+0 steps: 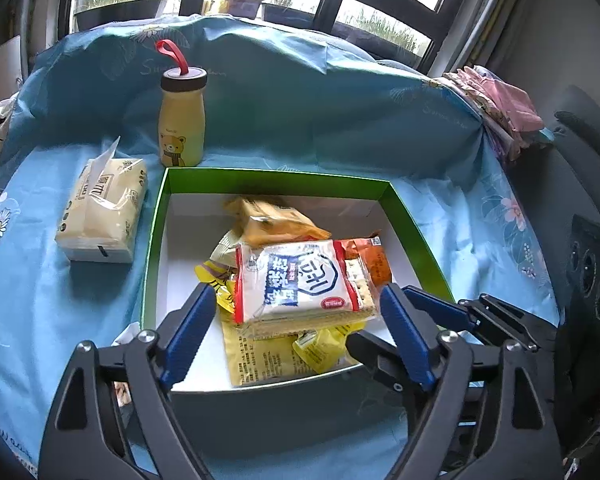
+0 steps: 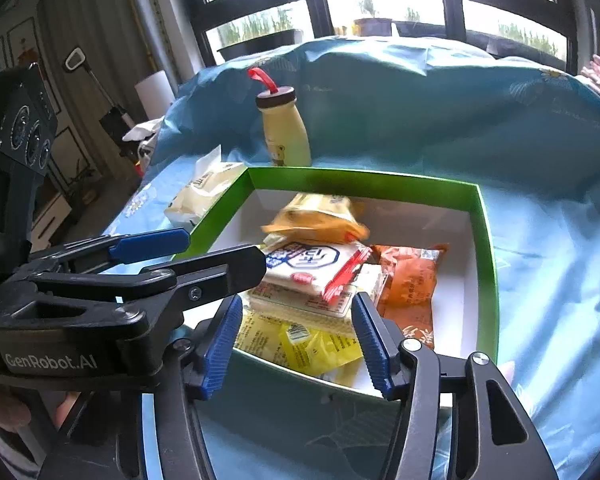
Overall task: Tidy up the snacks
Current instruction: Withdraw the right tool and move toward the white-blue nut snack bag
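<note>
The left gripper (image 1: 296,312) has its blue fingers (image 1: 192,332) wide apart and holds nothing, and the right gripper (image 2: 296,336) is spread apart and empty too; both hang over the near edge of the green box (image 1: 415,224). Inside the box the snacks lie in a pile: a white cracker pack (image 1: 296,280) on top, an orange packet (image 2: 409,280) beside it, a yellow-orange packet (image 1: 276,220) behind and yellow wrappers (image 2: 319,346) underneath. On the blue flowered cloth (image 1: 40,300) a tissue pack (image 1: 104,208) sits just left of the box, and a yellow bear bottle (image 1: 182,116) stands behind its far left corner.
</note>
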Demonstrator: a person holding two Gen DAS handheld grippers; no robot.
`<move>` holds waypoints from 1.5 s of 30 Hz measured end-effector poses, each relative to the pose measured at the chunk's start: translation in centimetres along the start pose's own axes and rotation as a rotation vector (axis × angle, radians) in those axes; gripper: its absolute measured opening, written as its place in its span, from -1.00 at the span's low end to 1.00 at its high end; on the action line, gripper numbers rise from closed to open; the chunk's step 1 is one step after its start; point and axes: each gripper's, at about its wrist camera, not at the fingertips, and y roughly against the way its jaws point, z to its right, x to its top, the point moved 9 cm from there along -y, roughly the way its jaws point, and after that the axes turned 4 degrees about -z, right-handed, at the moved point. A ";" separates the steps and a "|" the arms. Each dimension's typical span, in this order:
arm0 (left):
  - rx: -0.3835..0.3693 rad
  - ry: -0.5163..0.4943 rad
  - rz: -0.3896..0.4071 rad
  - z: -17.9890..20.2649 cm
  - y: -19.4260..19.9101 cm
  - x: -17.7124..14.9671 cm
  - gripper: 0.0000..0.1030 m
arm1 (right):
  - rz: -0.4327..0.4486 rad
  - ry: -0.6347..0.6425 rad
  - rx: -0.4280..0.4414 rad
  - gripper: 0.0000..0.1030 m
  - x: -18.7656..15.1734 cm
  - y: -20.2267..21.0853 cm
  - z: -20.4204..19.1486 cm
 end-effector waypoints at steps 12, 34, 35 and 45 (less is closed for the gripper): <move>0.021 -0.025 0.014 0.1 2.9 -2.2 0.69 | 0.021 -0.012 -0.010 0.31 -1.4 2.6 -1.2; 0.071 0.022 0.006 -2.7 6.5 -8.2 0.99 | -0.024 -0.042 0.019 0.42 -6.6 4.3 -4.2; 0.076 0.022 0.009 -2.8 6.7 -8.2 0.99 | -0.027 -0.040 0.023 0.42 -6.6 4.2 -4.5; 0.089 0.045 0.020 -4.8 7.3 -8.6 0.99 | -0.045 -0.024 0.042 0.43 -7.1 3.0 -6.6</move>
